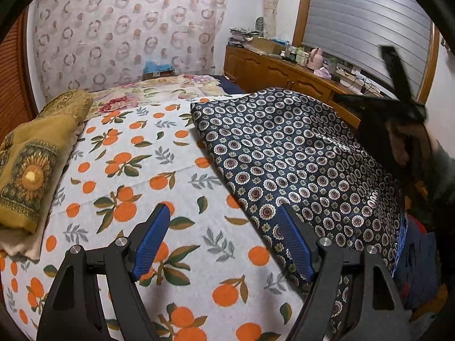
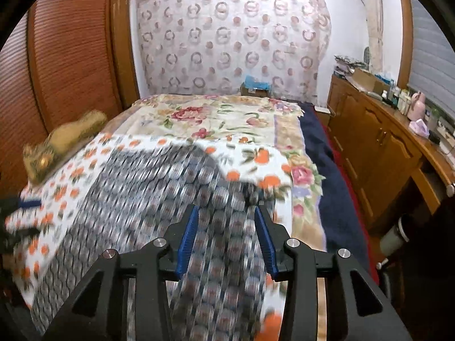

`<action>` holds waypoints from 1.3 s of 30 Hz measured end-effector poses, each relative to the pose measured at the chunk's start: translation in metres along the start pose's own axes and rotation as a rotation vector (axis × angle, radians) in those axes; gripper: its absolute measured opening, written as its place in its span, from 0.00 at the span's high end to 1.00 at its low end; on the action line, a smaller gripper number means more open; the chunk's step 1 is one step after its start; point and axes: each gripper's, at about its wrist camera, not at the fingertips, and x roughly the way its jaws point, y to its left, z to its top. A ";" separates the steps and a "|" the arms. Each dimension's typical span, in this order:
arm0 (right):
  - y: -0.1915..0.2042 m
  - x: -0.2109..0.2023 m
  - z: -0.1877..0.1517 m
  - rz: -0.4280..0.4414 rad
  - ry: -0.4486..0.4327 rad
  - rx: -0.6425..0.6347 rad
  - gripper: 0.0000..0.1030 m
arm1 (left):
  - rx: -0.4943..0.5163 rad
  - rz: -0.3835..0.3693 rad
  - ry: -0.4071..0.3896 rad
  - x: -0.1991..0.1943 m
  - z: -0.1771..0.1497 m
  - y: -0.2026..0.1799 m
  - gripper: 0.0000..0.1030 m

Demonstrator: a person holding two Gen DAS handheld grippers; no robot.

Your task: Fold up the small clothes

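A dark blue garment printed with small round flowers lies spread on the orange-print sheet at the right of the bed, its near edge hanging over the side. My left gripper is open just above the sheet, its right fingertip over the garment's left edge, nothing between the pads. In the right wrist view the same garment is motion-blurred; my right gripper hovers over its right part with the jaws apart and the cloth running below them, not pinched. A blurred black finger of that gripper shows at far right.
A folded yellow sunflower cloth sits at the bed's left edge by a slatted wooden door. A floral blanket covers the far bed. A wooden cabinet with bottles and boxes lines the right wall.
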 end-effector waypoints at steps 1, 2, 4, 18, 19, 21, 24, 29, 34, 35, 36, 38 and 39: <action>-0.003 0.010 0.007 0.008 0.010 0.014 0.59 | 0.001 -0.001 -0.002 0.000 0.001 -0.001 0.24; -0.007 0.021 0.011 0.010 0.022 0.033 0.59 | 0.001 -0.003 -0.004 0.000 0.002 -0.001 0.24; -0.014 0.044 0.017 0.019 0.068 0.074 0.59 | 0.000 -0.004 -0.005 -0.001 0.002 -0.001 0.24; 0.020 0.075 0.014 0.040 0.120 0.021 0.68 | -0.025 -0.006 0.011 0.001 -0.006 0.004 0.24; 0.020 0.071 0.015 0.030 0.096 0.009 0.82 | -0.022 -0.005 0.012 0.001 -0.007 0.003 0.24; 0.015 0.052 0.018 0.006 0.031 -0.005 0.99 | -0.014 -0.002 0.013 -0.001 -0.007 0.001 0.24; 0.005 0.010 0.023 -0.042 -0.077 0.013 0.99 | -0.009 -0.004 0.012 -0.002 -0.008 -0.001 0.24; -0.010 -0.013 0.027 -0.176 -0.031 -0.034 0.77 | 0.002 -0.010 0.026 0.004 -0.006 -0.008 0.24; -0.027 -0.015 0.014 -0.201 0.030 -0.041 0.50 | 0.025 -0.015 0.025 0.002 -0.006 -0.017 0.24; -0.028 -0.020 0.009 -0.198 0.029 -0.037 0.49 | 0.028 -0.014 0.027 0.003 -0.006 -0.018 0.24; -0.028 -0.026 0.000 -0.190 0.024 -0.033 0.49 | 0.031 -0.014 0.028 0.003 -0.006 -0.020 0.24; -0.015 -0.036 -0.012 -0.162 0.021 -0.035 0.49 | 0.035 -0.015 0.029 0.003 -0.006 -0.022 0.24; -0.013 -0.041 -0.017 -0.156 0.024 -0.037 0.49 | 0.037 -0.015 0.029 0.003 -0.006 -0.023 0.24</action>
